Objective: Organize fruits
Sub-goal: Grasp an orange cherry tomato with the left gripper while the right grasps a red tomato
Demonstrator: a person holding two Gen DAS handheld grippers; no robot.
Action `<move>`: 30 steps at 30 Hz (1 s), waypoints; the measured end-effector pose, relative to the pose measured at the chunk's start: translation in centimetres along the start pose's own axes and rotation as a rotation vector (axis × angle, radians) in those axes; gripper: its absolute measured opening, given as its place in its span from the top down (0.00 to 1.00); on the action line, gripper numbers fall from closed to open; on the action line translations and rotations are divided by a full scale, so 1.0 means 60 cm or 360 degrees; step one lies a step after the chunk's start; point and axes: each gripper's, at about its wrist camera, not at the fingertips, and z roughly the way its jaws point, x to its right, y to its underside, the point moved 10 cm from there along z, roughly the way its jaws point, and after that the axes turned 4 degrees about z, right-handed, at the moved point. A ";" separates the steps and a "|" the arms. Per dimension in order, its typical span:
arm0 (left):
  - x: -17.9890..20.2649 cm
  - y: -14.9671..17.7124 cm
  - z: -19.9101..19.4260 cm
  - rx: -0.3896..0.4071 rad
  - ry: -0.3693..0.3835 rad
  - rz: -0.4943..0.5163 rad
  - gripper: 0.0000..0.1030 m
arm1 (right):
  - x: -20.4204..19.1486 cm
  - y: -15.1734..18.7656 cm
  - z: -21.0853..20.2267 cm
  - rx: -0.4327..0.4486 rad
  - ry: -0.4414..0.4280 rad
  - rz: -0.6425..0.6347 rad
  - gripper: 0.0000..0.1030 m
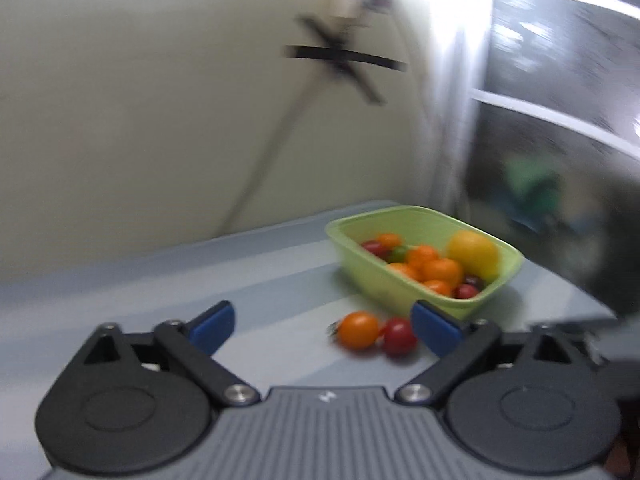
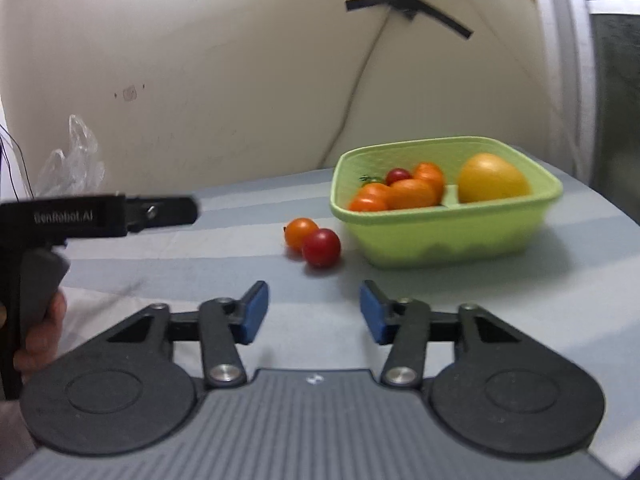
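1. Green basket (image 2: 448, 232) sits far right on the striped table (image 2: 200, 276), full of fruit.
2. Orange tomato (image 2: 301, 233) and red tomato (image 2: 321, 247) touch, just left of it.
3. Right gripper (image 2: 314, 312) is wide, empty, near them.
4. Left gripper (image 1: 322, 330) is wide, empty; both tomatoes lie by its right finger.

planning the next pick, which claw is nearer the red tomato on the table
Left. The left claw has the red tomato nearly level with its fingertips; the right claw sits further back from it.
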 end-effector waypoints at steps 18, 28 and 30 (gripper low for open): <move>0.006 0.036 0.123 -0.0310 0.0892 -0.0140 0.34 | 0.013 -0.024 0.075 -0.0087 0.0034 0.0075 0.62; 0.016 0.036 0.122 -0.0307 0.0712 -0.0024 0.33 | 0.022 -0.002 0.018 -0.0083 -0.0025 0.0056 0.73; 0.030 0.035 0.127 -0.0307 0.0602 0.0070 0.40 | 0.036 0.004 -0.006 -0.0051 -0.0018 0.0071 0.73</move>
